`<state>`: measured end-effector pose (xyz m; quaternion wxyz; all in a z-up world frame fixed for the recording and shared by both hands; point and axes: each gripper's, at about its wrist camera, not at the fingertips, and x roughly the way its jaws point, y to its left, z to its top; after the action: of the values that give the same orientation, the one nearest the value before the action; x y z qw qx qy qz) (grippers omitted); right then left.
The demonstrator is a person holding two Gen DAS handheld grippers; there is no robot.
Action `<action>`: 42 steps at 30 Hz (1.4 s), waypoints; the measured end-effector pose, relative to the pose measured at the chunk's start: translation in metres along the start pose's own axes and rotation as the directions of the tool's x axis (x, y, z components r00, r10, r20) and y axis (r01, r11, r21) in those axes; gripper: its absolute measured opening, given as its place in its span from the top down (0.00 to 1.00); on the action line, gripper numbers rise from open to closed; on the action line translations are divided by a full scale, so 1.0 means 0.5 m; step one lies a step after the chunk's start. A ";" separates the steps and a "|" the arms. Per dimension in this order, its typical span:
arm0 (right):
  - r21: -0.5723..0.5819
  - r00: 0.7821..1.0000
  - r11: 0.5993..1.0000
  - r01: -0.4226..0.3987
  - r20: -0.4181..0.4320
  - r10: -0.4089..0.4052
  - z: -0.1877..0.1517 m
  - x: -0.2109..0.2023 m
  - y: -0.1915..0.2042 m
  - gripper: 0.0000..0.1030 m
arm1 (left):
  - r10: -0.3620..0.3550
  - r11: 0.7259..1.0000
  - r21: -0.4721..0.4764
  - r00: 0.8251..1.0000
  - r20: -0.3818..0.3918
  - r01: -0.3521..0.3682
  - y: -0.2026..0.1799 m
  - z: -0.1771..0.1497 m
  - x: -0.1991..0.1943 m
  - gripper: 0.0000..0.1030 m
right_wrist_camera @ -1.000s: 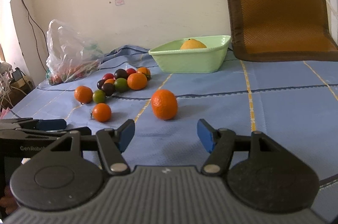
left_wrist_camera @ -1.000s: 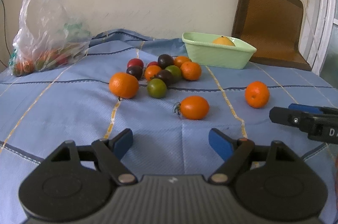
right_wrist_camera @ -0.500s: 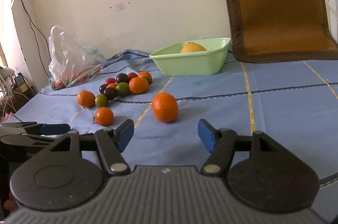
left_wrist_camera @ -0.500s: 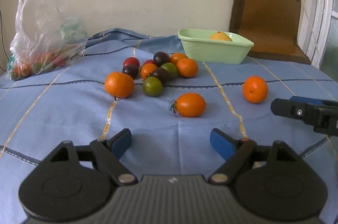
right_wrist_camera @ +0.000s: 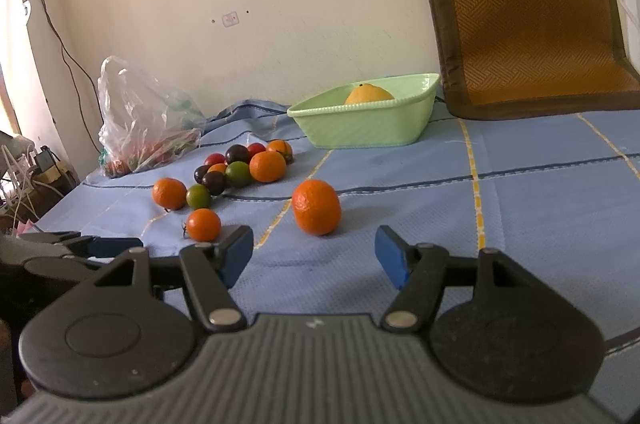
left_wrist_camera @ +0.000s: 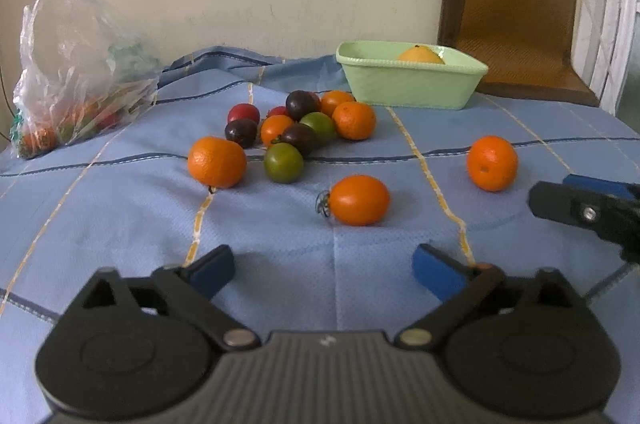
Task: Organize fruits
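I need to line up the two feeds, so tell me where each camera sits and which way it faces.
Left wrist: on the left gripper, low over the blue checked tablecloth, facing the wall; its open blue-tipped fingers show, the right gripper at right.
Right wrist: on the right gripper, facing the same way; open fingers show, left gripper at left.
Shared: pale green rectangular dish, lone round orange mandarin, crumpled clear plastic bag.

Soft daylight is seen in both views. In the right wrist view a bright, washed-out strip is seen at the left edge. Short, soft shadows are cast on the blue cloth [right_wrist_camera: 540, 192] under the mandarin [right_wrist_camera: 316, 207]. Straight lines are bent near the edges by the fisheye, and the corners are darkened. Glare is seen on the plastic bag [left_wrist_camera: 76, 64]. A slight blur is noticed everywhere.
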<state>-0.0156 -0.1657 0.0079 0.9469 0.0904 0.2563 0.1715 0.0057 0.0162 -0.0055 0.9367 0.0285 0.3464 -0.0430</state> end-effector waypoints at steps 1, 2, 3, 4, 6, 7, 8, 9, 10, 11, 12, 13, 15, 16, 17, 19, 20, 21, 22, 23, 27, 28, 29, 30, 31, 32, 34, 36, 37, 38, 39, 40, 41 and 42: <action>0.000 1.000 1.000 0.000 0.000 0.000 0.000 0.000 0.000 0.32 | -0.005 1.000 0.002 1.000 0.000 0.005 0.000 0.003 0.004 0.00; 0.000 1.000 1.000 -0.001 0.000 0.001 0.000 0.000 -0.001 0.32 | -0.007 1.000 0.013 1.000 0.005 0.007 -0.001 0.005 0.008 0.00; 0.001 1.000 1.000 -0.002 0.000 0.002 0.000 -0.001 -0.002 0.31 | -0.008 1.000 0.020 1.000 0.006 0.008 -0.001 0.007 0.010 0.00; 0.003 1.000 1.000 -0.003 0.001 0.003 0.000 -0.002 -0.002 0.31 | -0.008 1.000 0.021 1.000 0.006 0.007 -0.001 0.009 0.011 0.00; 0.007 1.000 1.000 -0.005 0.000 0.005 0.000 -0.001 -0.002 0.30 | -0.008 1.000 0.008 1.000 0.002 0.008 0.001 0.011 0.013 0.00; 0.007 1.000 1.000 -0.006 -0.002 0.006 0.001 0.000 -0.003 0.30 | -0.013 1.000 0.002 1.000 0.007 0.013 0.003 0.010 0.015 0.00; 0.006 1.000 1.000 -0.007 -0.004 0.007 0.001 0.001 -0.002 0.30 | -0.019 1.000 0.008 1.000 0.019 0.019 0.004 0.008 0.016 0.00; 0.005 1.000 1.000 -0.007 -0.005 0.007 0.001 0.001 -0.002 0.30 | -0.023 1.000 0.017 0.999 0.028 0.023 0.004 0.006 0.015 0.00; 0.004 1.000 1.000 -0.008 -0.006 0.008 0.001 0.001 -0.001 0.29 | -0.030 0.999 0.013 0.999 0.034 0.029 0.006 0.004 0.016 0.00; 0.004 1.000 1.000 -0.008 -0.007 0.008 0.001 0.001 -0.001 0.29 | -0.035 0.999 0.011 0.999 0.034 0.034 0.009 0.004 0.016 0.00; 0.005 1.000 1.000 -0.008 -0.007 0.008 0.001 0.001 -0.001 0.29 | -0.038 0.999 0.013 0.999 0.034 0.037 0.010 0.003 0.015 0.00; 0.006 1.000 1.000 -0.006 -0.008 0.006 0.002 0.001 -0.002 0.29 | -0.038 0.999 0.014 0.999 0.034 0.038 0.010 0.004 0.015 0.00; 0.006 1.000 1.000 -0.003 -0.013 0.003 0.002 0.001 -0.004 0.28 | -0.036 0.999 0.016 0.999 0.034 0.036 0.008 0.004 0.015 0.00; 0.007 1.000 1.000 -0.003 -0.017 0.003 0.002 0.002 -0.005 0.28 | -0.037 0.999 0.016 0.999 0.033 0.036 0.008 0.005 0.016 0.00; 0.009 1.000 1.000 -0.004 -0.020 0.004 0.002 0.003 -0.005 0.28 | -0.035 0.999 0.017 0.999 0.034 0.035 0.008 0.005 0.016 0.00; 0.012 1.000 1.000 -0.006 -0.030 0.006 0.004 0.007 -0.009 0.28 | -0.037 0.999 0.015 0.999 0.033 0.036 0.008 0.005 0.016 0.00; 0.012 0.999 1.000 -0.006 -0.035 0.007 0.003 0.009 -0.009 0.28 | -0.036 0.999 0.017 0.999 0.033 0.036 0.009 0.005 0.016 0.00; 0.013 0.999 1.000 -0.007 -0.040 0.007 0.003 0.011 -0.008 0.28 | -0.037 0.999 0.016 0.999 0.033 0.036 0.011 0.005 0.016 0.00; 0.013 0.999 1.000 -0.008 -0.044 0.009 0.003 0.012 -0.010 0.28 | -0.037 0.999 0.017 0.999 0.033 0.036 0.011 0.005 0.016 0.00; 0.014 0.999 1.000 -0.008 -0.047 0.008 0.003 0.013 -0.010 0.28 | -0.037 0.999 0.017 0.999 0.033 0.037 0.012 0.005 0.017 0.00; 0.017 0.998 1.000 -0.006 -0.056 0.007 0.003 0.016 -0.010 0.28 | -0.037 0.999 0.017 0.999 0.034 0.036 0.011 0.004 0.017 0.00; 0.018 0.998 1.000 -0.006 -0.056 0.007 0.003 0.016 -0.011 0.28 | -0.037 0.999 0.017 0.999 0.034 0.036 0.011 0.004 0.017 0.00; 0.020 0.998 1.000 -0.006 -0.056 0.007 0.003 0.016 -0.011 0.27 | -0.037 0.999 0.017 0.999 0.034 0.036 0.011 0.004 0.017 0.00; 0.022 0.998 1.000 -0.005 -0.056 0.006 0.003 0.016 -0.012 0.27 | -0.037 0.999 0.017 0.999 0.034 0.036 0.011 0.004 0.017 0.00; 0.024 0.998 1.000 -0.005 -0.056 0.006 0.003 0.017 -0.014 0.27 | -0.037 0.999 0.017 0.999 0.034 0.036 0.010 0.004 0.017 0.00; 0.025 0.998 1.000 -0.004 -0.056 0.005 0.004 0.018 -0.014 0.26 | -0.036 0.999 0.017 0.999 0.034 0.036 0.010 0.004 0.017 0.00; 0.025 0.998 1.000 -0.002 -0.058 0.003 0.004 0.020 -0.013 0.26 | -0.036 0.999 0.017 0.999 0.034 0.036 0.010 0.004 0.017 0.00; 0.024 0.998 1.000 0.000 -0.064 0.001 0.005 0.023 -0.013 0.26 | -0.036 0.999 0.017 0.999 0.034 0.036 0.011 0.004 0.017 0.00; 0.026 0.998 1.000 0.001 -0.066 0.001 0.005 0.023 -0.014 0.26 | -0.036 0.999 0.017 0.999 0.033 0.036 0.010 0.004 0.017 0.00; 0.029 0.998 1.000 0.000 -0.066 0.002 0.005 0.023 -0.016 0.25 | -0.036 0.999 0.017 0.999 0.033 0.036 0.010 0.004 0.017 0.00; 0.034 0.998 0.999 -0.001 -0.064 0.004 0.004 0.022 -0.018 0.25 | -0.036 0.999 0.017 0.999 0.033 0.036 0.011 0.005 0.017 0.00; 0.043 0.998 0.999 -0.003 -0.061 0.006 0.005 0.022 -0.021 0.24 | -0.036 0.999 0.017 0.999 0.033 0.036 0.010 0.005 0.017 0.00; 0.053 0.998 0.999 -0.002 -0.061 0.005 0.006 0.023 -0.024 0.24 | -0.036 0.999 0.017 0.999 0.033 0.036 0.010 0.005 0.017 0.00; 0.060 0.998 0.998 -0.001 -0.063 0.005 0.007 0.025 -0.025 0.24 | -0.036 0.999 0.017 0.999 0.033 0.036 0.010 0.005 0.017 0.00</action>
<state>-0.0003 -0.1730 0.0018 0.9349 0.1136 0.2912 0.1679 0.0142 0.0206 -0.0091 0.9411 0.0292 0.3307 -0.0633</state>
